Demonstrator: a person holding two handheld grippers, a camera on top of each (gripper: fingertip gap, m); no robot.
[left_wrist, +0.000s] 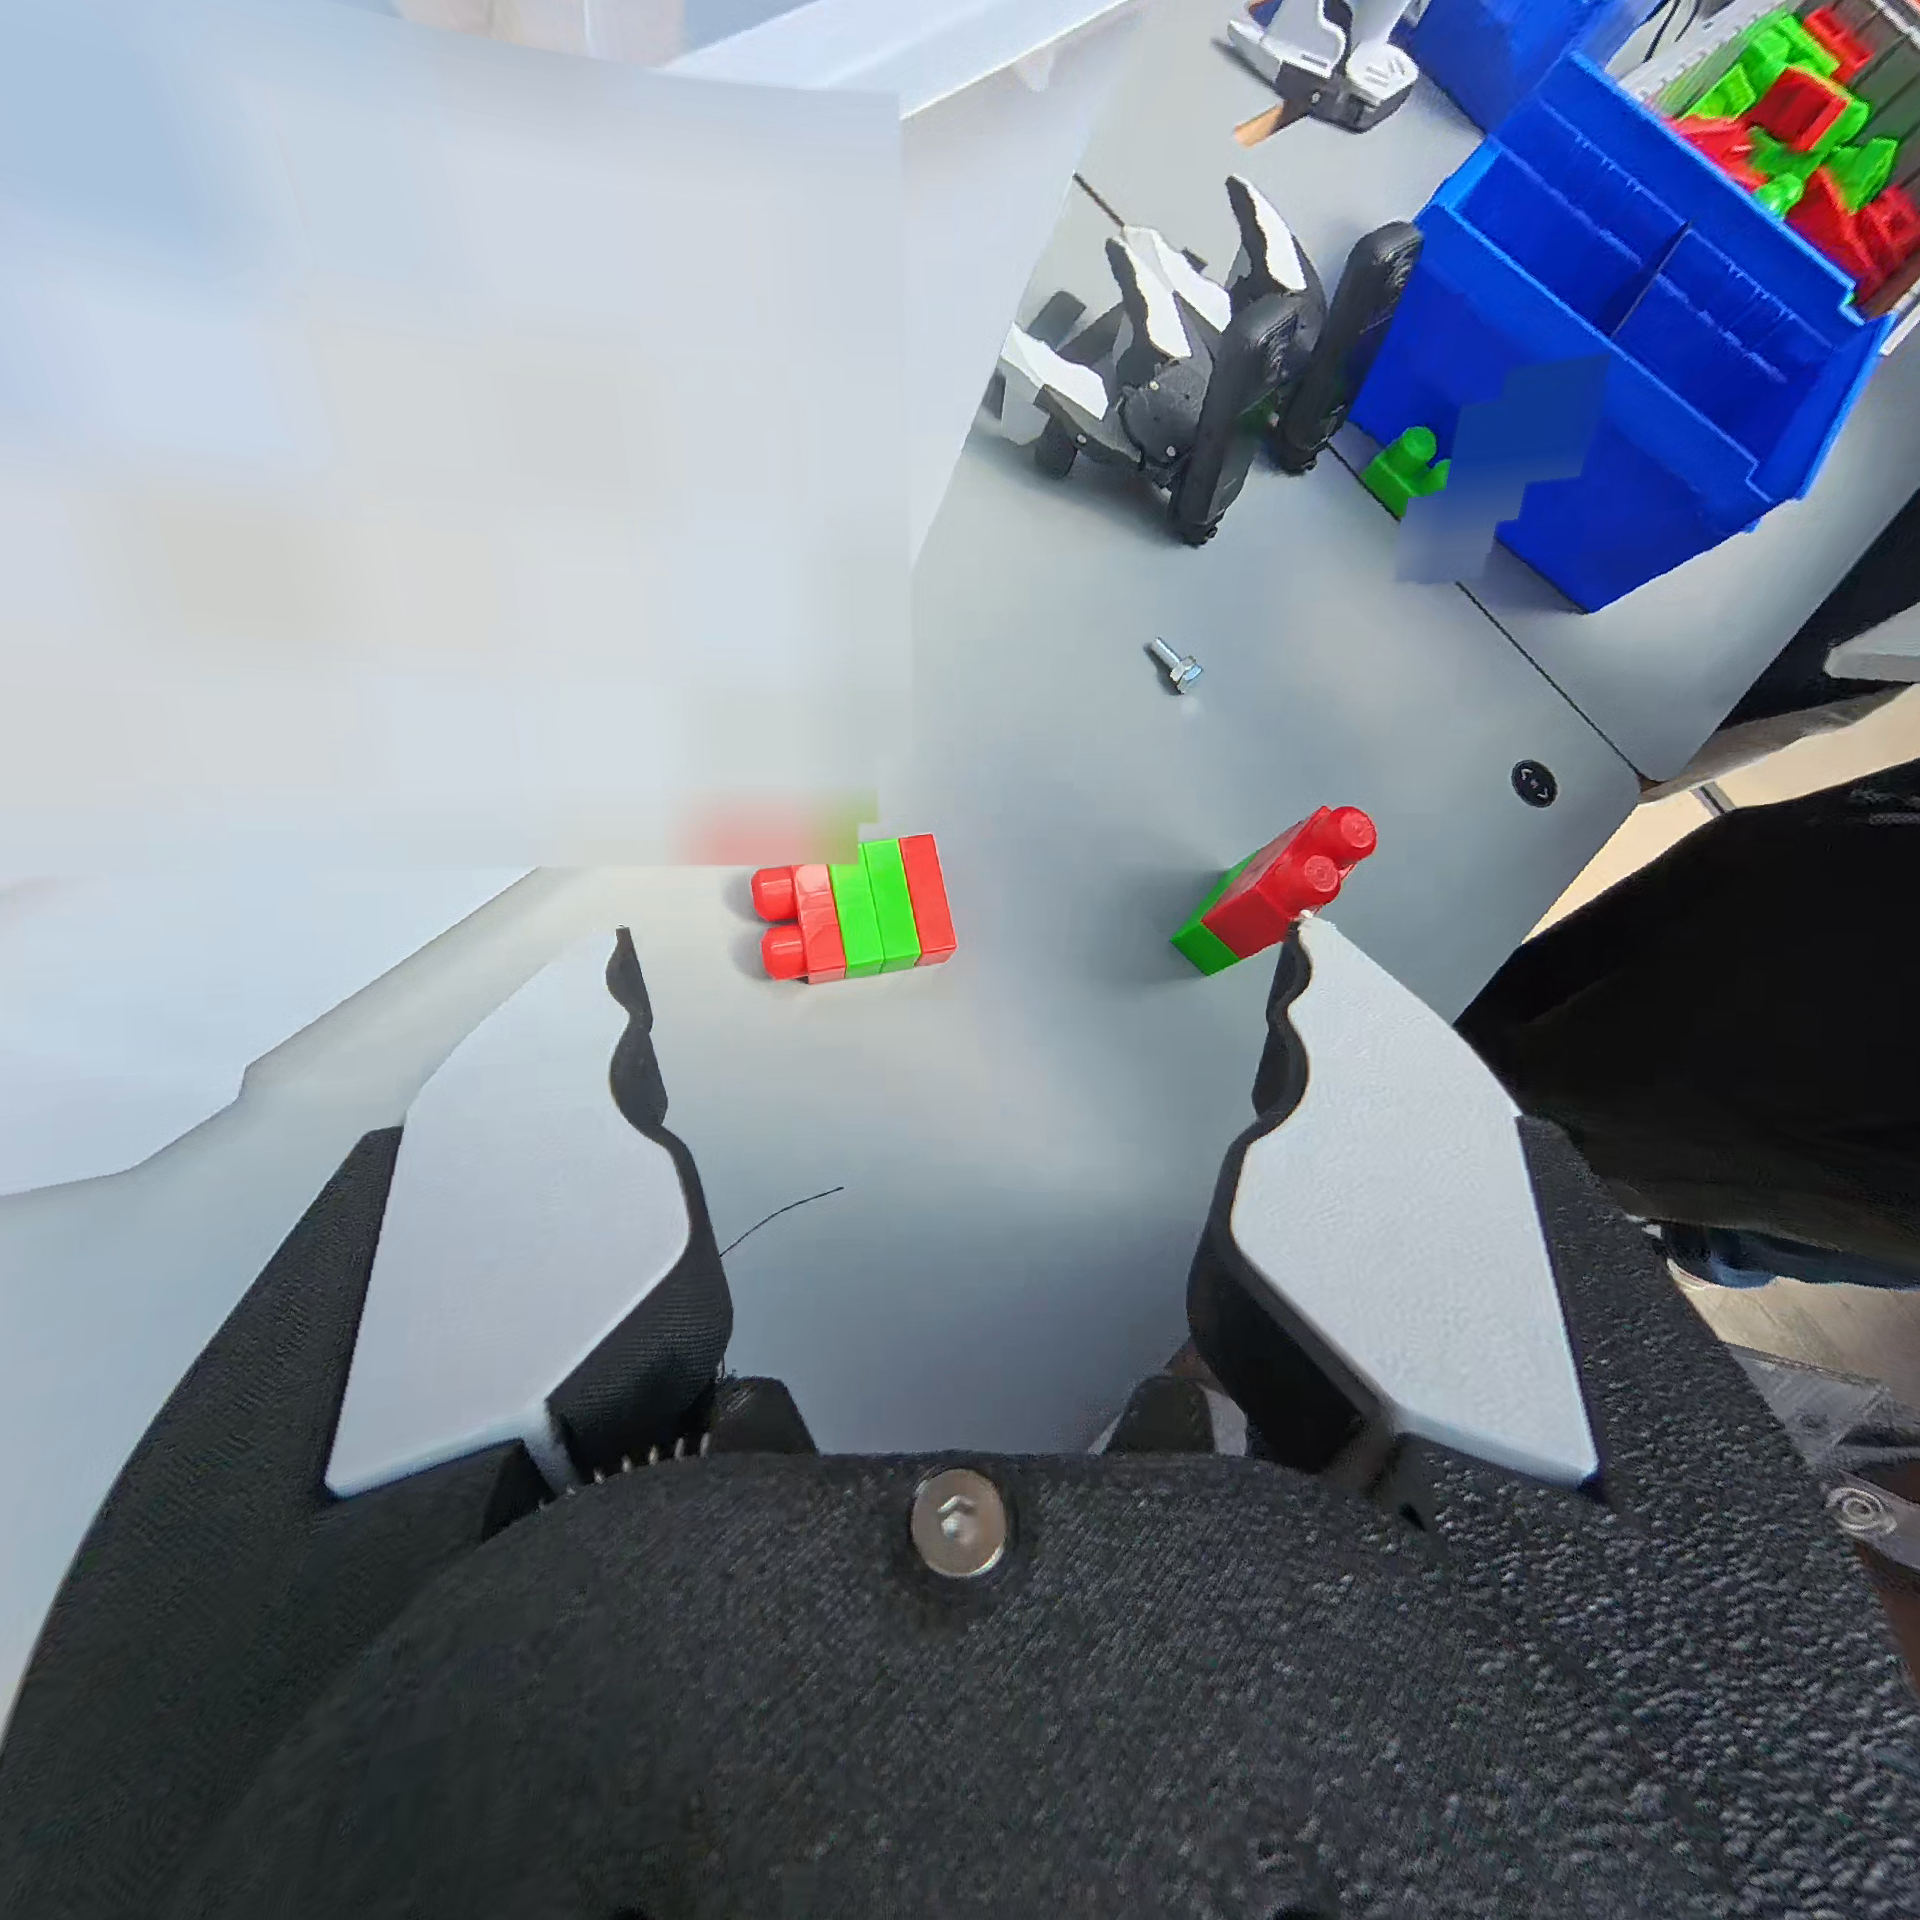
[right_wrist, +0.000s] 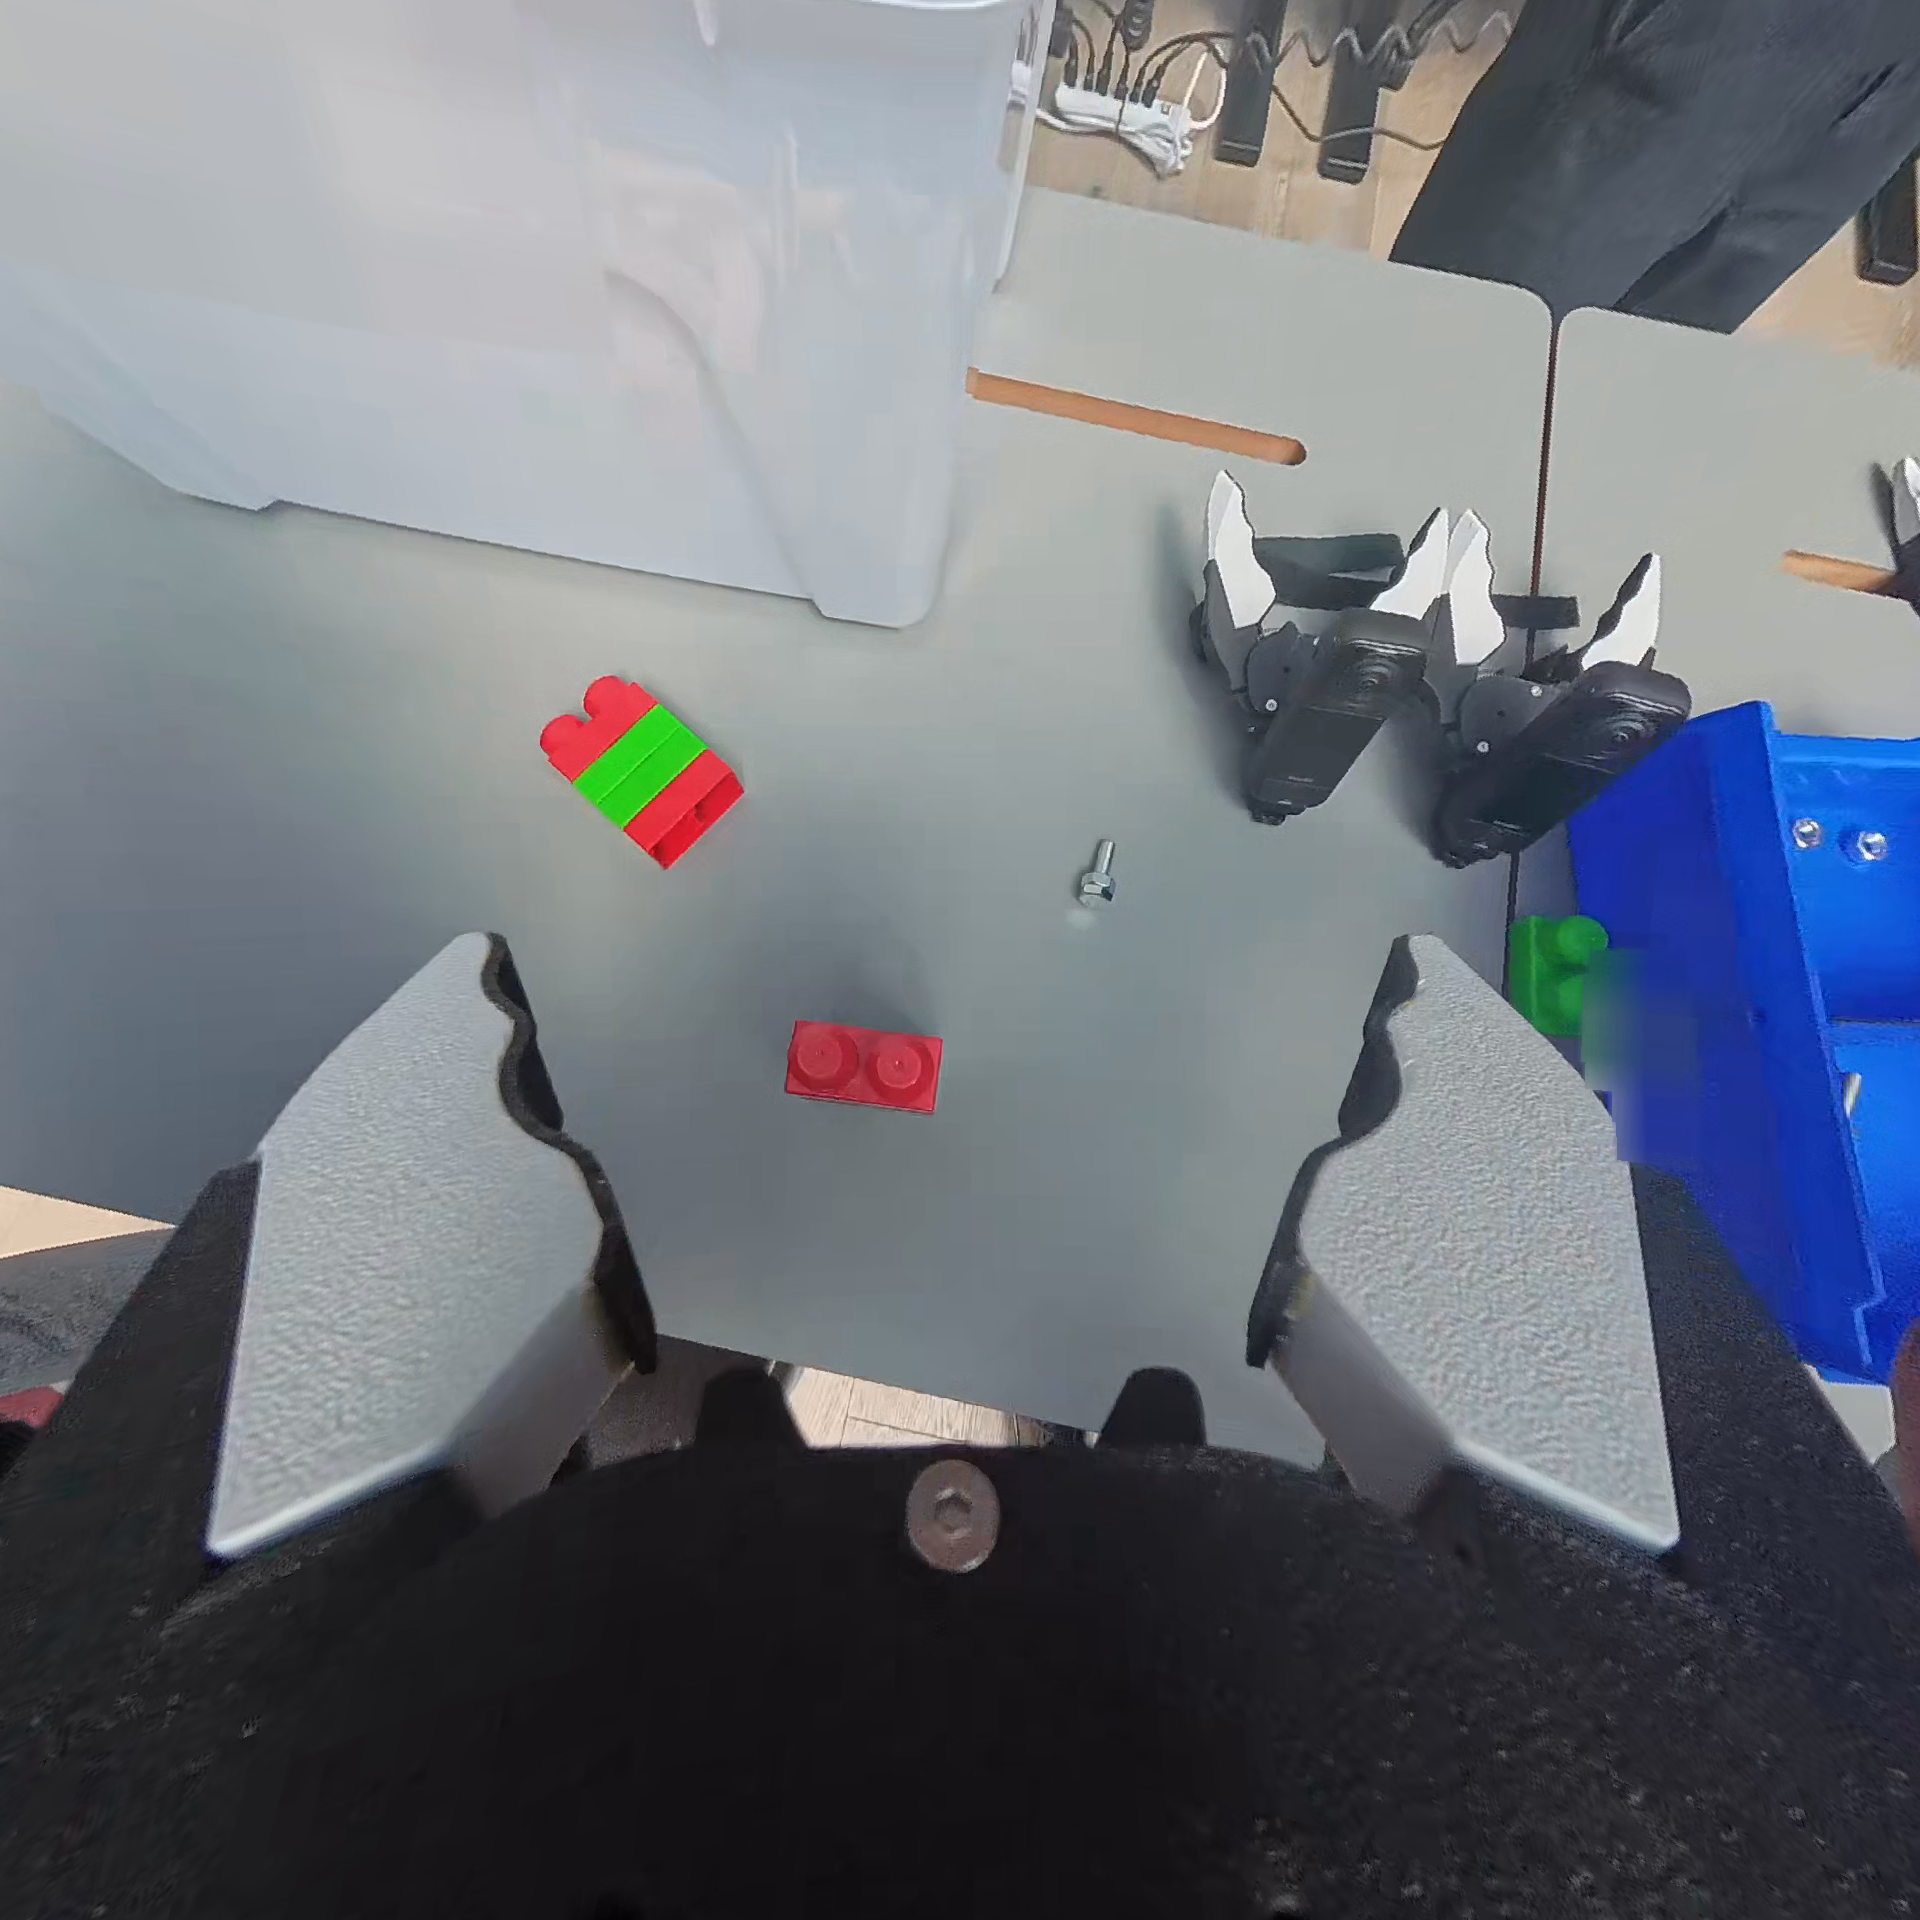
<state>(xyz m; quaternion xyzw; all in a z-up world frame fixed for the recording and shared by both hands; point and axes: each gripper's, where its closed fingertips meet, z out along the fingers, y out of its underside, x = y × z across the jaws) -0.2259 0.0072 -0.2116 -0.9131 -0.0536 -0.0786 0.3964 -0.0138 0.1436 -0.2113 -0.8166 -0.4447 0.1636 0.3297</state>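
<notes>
1. Left gripper (left_wrist: 962, 928): jaws released and wide apart, holding nothing. It hangs over the surface (left_wrist: 1039, 1195). The striped stack (left_wrist: 857, 909) of red and green bricks lies on its side just past the left fingertip, apart from it.
2. The right fingertip in that view sits right at the two-brick piece (left_wrist: 1273, 894), red on green and tilted. I can't tell whether they touch or it just overlaps it.
3. Right gripper (right_wrist: 945, 940): jaws also released, empty. It looks straight down on the two-brick piece (right_wrist: 864, 1067), which sits between the fingers near the surface's near edge, clear of both.
4. Left of that is the striped stack (right_wrist: 641, 769), toward the middle of the surface (right_wrist: 935, 675). Right of it is a bolt (right_wrist: 1096, 875), then two spare grippers (right_wrist: 1434, 665), then a green brick (right_wrist: 1548, 971) against the blue bin (right_wrist: 1745, 935) at the right edge.
5. View differences:
   - The left wrist view shows that the two-brick piece has a green layer underneath. From the right wrist view you only get the red studs.
   - The left wrist view also looks into the blue bin (left_wrist: 1558, 343), where there's a heap of red and green bricks.
   - The right wrist view shows a slot (right_wrist: 1132, 419) in the surface, a white tub (right_wrist: 520, 312) at the far left and cables on the floor. The left one doesn't show the slot or the cables.
</notes>
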